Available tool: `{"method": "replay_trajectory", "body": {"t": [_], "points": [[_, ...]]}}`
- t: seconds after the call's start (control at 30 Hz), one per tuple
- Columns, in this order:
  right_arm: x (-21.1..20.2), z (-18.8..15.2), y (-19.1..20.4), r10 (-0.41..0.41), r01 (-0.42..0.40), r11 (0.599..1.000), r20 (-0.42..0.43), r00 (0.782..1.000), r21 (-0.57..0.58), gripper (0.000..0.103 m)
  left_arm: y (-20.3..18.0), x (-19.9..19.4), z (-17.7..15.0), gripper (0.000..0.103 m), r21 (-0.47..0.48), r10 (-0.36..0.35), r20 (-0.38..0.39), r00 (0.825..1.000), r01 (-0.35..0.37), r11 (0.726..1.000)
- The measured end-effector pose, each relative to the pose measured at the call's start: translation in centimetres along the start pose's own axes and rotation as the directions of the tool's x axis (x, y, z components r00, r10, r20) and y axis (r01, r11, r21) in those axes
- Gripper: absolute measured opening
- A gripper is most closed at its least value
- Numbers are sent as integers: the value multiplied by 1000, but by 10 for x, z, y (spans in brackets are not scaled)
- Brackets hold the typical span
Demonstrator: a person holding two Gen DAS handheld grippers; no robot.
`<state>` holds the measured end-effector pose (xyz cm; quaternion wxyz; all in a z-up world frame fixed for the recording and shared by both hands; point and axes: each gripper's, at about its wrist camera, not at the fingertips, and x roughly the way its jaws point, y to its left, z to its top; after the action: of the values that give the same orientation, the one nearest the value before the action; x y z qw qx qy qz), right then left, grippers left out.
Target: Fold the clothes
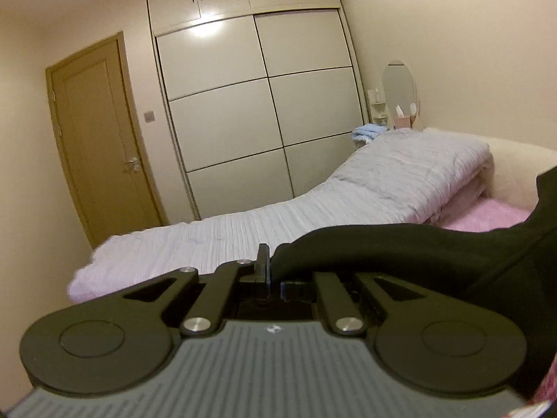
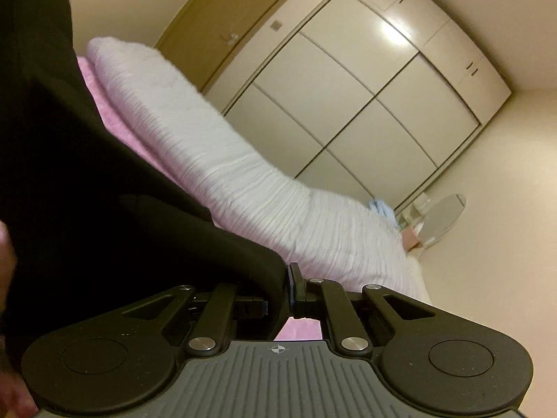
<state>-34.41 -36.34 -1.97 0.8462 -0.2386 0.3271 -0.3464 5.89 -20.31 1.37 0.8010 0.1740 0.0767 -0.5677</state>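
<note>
A black garment (image 1: 400,247) hangs lifted above the bed, stretched between both grippers. In the left wrist view my left gripper (image 1: 273,271) is shut on one edge of it, and the cloth runs off to the right and down. In the right wrist view my right gripper (image 2: 287,287) is shut on another edge of the black garment (image 2: 87,191), which fills the left side of that view and hides what lies behind it. Both views look out level across the room, the right one strongly tilted.
A folded pale lilac quilt (image 1: 313,209) lies along the bed over a pink sheet (image 1: 487,216). Behind stand a white wardrobe (image 1: 261,104), a wooden door (image 1: 101,139), and an oval mirror (image 1: 398,90) with small items by the bed's head.
</note>
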Motion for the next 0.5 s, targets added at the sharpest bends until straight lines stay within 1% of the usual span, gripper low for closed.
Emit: {"method": "replay_trajectory", "body": {"t": [0.03,0.07,0.1,0.13,0.17,0.2,0.23,0.27,0.3,0.33,0.37,0.4,0.47,0.5], "points": [[20,5,-1,-9,9,1000,3,1000,0,10,6,34,3,6,-8,-17,-39,999,16,1000],[53,11,-4,4,-3,1000,-60,998,15,10,11,80,4,6,-12,-26,-103,994,24,1000],[94,18,-7,29,-23,999,-158,987,38,20,13,121,4,8,-18,-21,-162,987,18,1000],[130,23,-7,41,-27,998,-259,965,60,30,14,156,1,8,-24,-17,-214,977,12,1000],[158,24,-3,25,-10,999,-331,943,49,57,14,191,-4,8,-29,-18,-266,964,10,1000],[184,23,4,-3,12,1000,-385,923,20,74,13,219,-11,10,-30,-20,-319,948,11,999],[200,22,10,-3,6,1000,-414,910,7,77,10,237,-20,11,-29,-32,-374,927,22,999],[206,18,16,34,-20,999,-427,904,37,77,4,248,-31,12,-26,-51,-417,908,44,999],[209,13,23,81,-48,995,-436,896,86,77,-3,251,-44,13,-23,-68,-434,898,64,998],[212,8,29,129,-76,988,-442,888,135,77,-9,248,-58,14,-17,-74,-439,895,74,997],[214,0,38,193,-115,974,-452,871,194,77,-13,244,-73,14,-17,-72,-459,886,73,997],[215,-9,48,248,-147,959,-467,849,241,77,-13,239,-89,15,-21,-69,-489,870,68,997],[214,-26,67,303,-172,942,-510,805,288,77,-13,233,-118,15,-71,-85,-554,828,54,996],[216,-36,77,320,-179,937,-531,785,300,77,-10,228,-130,14,-99,-94,-577,811,45,994]]}}
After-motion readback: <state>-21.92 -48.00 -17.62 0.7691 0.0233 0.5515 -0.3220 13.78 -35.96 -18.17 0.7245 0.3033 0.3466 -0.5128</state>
